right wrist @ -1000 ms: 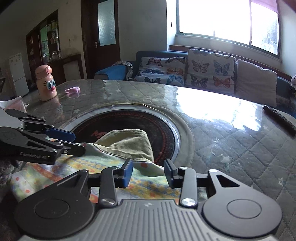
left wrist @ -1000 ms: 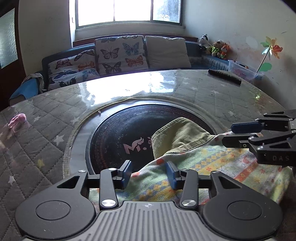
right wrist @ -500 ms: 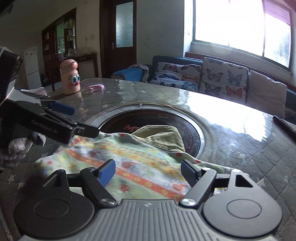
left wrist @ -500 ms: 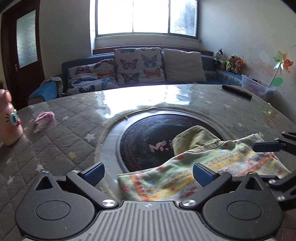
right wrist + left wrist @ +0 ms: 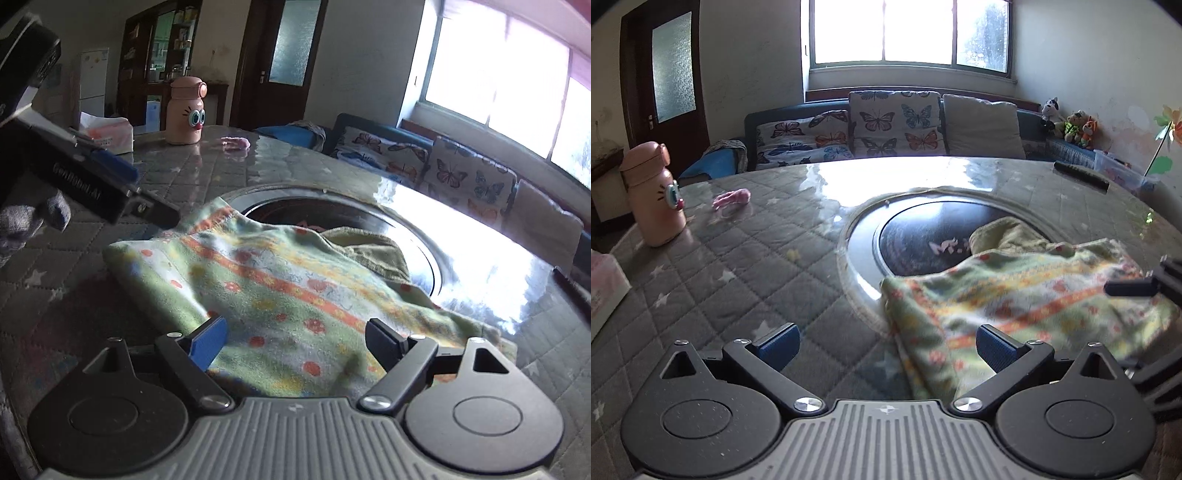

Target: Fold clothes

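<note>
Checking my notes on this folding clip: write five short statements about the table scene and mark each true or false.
1. The patterned garment lies partly over the dark round inset. True.
2. The left gripper is clamped on the garment. False: its jaws stand wide open, pads clear of the cloth.
3. A pink bottle stands upright on the table. True.
4. The bottle lies on the garment. False: it stands well apart.
5. The right gripper holds a remote. False: its jaws are opening over the garment, gripping nothing.
</note>
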### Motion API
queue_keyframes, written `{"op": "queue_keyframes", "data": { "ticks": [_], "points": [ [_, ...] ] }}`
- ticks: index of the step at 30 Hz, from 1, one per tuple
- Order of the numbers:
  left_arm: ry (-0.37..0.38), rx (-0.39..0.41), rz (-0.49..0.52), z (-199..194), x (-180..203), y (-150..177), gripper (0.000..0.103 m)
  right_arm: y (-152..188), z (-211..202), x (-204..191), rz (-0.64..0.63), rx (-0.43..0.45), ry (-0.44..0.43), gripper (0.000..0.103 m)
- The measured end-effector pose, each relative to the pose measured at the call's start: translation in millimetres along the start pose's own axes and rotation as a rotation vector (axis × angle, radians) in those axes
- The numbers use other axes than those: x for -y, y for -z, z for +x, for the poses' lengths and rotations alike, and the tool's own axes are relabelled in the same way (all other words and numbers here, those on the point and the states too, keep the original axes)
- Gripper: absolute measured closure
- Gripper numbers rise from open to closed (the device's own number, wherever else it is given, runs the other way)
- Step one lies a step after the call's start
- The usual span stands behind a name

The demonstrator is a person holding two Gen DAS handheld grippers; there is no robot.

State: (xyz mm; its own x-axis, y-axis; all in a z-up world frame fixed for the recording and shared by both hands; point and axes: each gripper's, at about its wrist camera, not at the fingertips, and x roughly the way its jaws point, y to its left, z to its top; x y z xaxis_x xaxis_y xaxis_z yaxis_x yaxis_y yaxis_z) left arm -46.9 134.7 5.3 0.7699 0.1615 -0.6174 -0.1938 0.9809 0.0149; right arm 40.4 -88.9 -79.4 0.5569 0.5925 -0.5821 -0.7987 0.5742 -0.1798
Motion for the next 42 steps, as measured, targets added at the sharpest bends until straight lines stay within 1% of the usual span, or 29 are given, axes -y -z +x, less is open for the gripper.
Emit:
{"op": "queue_keyframes", "data": {
  "ticks": [2,4,6,9,12,15,19,21,25,28,31,32,33,34,35,37,39,41,42],
  "points": [
    [0.003,-0.001,-0.001,-4.7,-0.8,6.8,0.0,-4.2,-5.0,-3.0,-0.003,0.025,-0.008,0.015],
    [0.008,-0.004,0.008,-6.8,0.6,12.6,0.0,-5.5,-4.2,-8.2,-0.01,0.03,-0.02,0.013],
    [-0.004,-0.013,0.029,-5.2,4.1,17.6,0.0,-5.0,-1.0,-13.8,-0.021,0.025,-0.031,0.013],
    [-0.032,-0.034,0.055,-0.9,7.9,24.7,0.0,-1.0,4.2,-20.1,-0.031,0.012,-0.025,0.013],
    [-0.029,-0.029,0.045,-2.8,5.1,28.7,0.0,-6.1,-1.6,-19.1,-0.033,0.024,-0.034,0.013],
    [-0.024,-0.029,0.028,-3.8,2.3,29.4,0.0,-14.9,-5.3,-24.7,-0.055,0.052,-0.046,0.013],
    [-0.012,-0.032,-0.008,-5.3,-4.5,29.4,0.0,-13.3,10.2,-34.3,-0.071,0.012,-0.075,0.013],
    [-0.01,-0.026,-0.024,-8.6,-9.9,27.0,0.0,-12.6,10.9,-35.8,-0.079,0.011,-0.072,0.013],
    [-0.045,-0.012,-0.05,-10.5,-21.8,17.7,0.0,-22.9,2.5,-38.0,-0.104,0.037,-0.1,0.013],
    [-0.064,-0.017,-0.113,-6.8,-33.6,8.3,0.0,-29.9,-0.6,-46.4,-0.141,0.047,-0.141,0.015],
    [-0.061,-0.026,-0.176,-3.7,-42.0,1.5,0.0,-34.0,2.4,-67.2,-0.222,0.032,-0.214,0.024],
    [-0.059,-0.029,-0.194,-2.9,-44.2,-0.5,0.0,-34.3,4.4,-74.0,-0.251,0.025,-0.231,0.03],
    [-0.052,-0.031,-0.207,-2.5,-45.2,-2.1,0.0,-34.4,6.8,-79.5,-0.274,0.02,-0.242,0.033],
    [-0.039,-0.033,-0.218,-2.3,-45.8,-3.5,0.002,-34.5,9.2,-85.0,-0.297,0.014,-0.252,0.041],
    [-0.025,-0.035,-0.228,-2.0,-46.0,-4.8,0.002,-34.4,11.7,-89.3,-0.315,0.008,-0.259,0.049],
    [0.006,-0.045,-0.247,-0.3,-44.8,-6.2,0.005,-34.0,16.8,-94.5,-0.339,-0.004,-0.263,0.055],
    [0.041,-0.061,-0.269,2.5,-43.2,-6.0,0.007,-33.6,20.8,-98.7,-0.358,-0.012,-0.264,0.06],
    [0.077,-0.079,-0.294,5.9,-41.3,-4.9,0.008,-33.4,20.3,-98.9,-0.359,-0.008,-0.255,0.08],
    [0.095,-0.088,-0.307,7.8,-40.4,-4.5,0.008,-34.1,19.6,-97.6,-0.351,-0.007,-0.258,0.081]
  ]
}}
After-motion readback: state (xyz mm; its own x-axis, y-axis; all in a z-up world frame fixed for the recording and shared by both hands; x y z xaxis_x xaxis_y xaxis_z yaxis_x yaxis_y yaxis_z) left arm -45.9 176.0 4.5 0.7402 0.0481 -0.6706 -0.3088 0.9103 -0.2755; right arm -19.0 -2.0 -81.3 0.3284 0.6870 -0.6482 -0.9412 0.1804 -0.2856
